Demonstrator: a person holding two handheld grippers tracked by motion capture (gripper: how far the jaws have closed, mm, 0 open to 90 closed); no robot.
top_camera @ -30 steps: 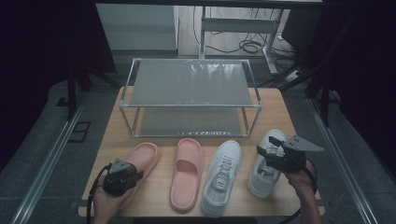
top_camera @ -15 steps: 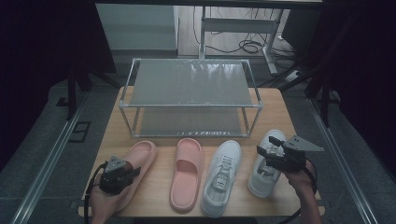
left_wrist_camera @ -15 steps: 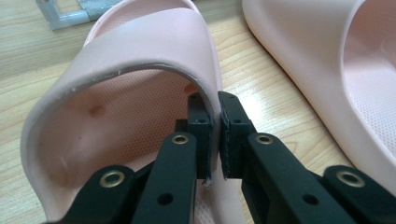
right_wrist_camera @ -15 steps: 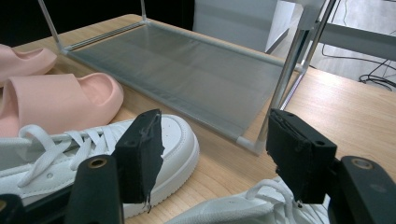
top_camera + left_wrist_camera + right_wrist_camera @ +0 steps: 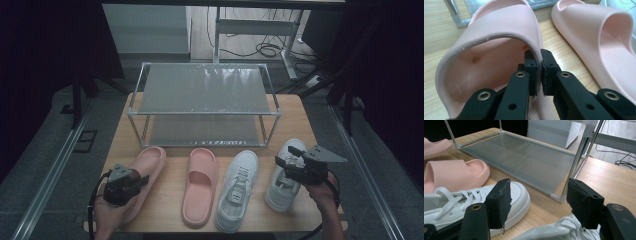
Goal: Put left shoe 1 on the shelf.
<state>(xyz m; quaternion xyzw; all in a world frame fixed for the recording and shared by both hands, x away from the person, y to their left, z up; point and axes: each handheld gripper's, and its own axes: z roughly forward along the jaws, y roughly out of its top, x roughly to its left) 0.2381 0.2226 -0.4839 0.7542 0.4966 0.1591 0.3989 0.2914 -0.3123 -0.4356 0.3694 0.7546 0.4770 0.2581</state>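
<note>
The left gripper is clamping its jaws on the side edge of the strap of the left pink slipper, one jaw inside the strap and one outside. In the high view this left gripper is sitting over the heel end of that left pink slipper, near the counter's front left edge, with the person's left hand coming in from the bottom.

The right gripper is standing with its jaws wide apart and nothing between them, hovering above the right white sneaker. From above, the right gripper is hanging over that right white sneaker, close to the counter's right edge, with the right hand behind it.

Between them the second pink slipper and the left white sneaker are lying side by side, toes toward the shoe rack. A strip of bare counter is running between the shoes and the rack. The right gripper view is showing the rack's lower shelf bare; the high view is showing the top shelf bare too.
</note>
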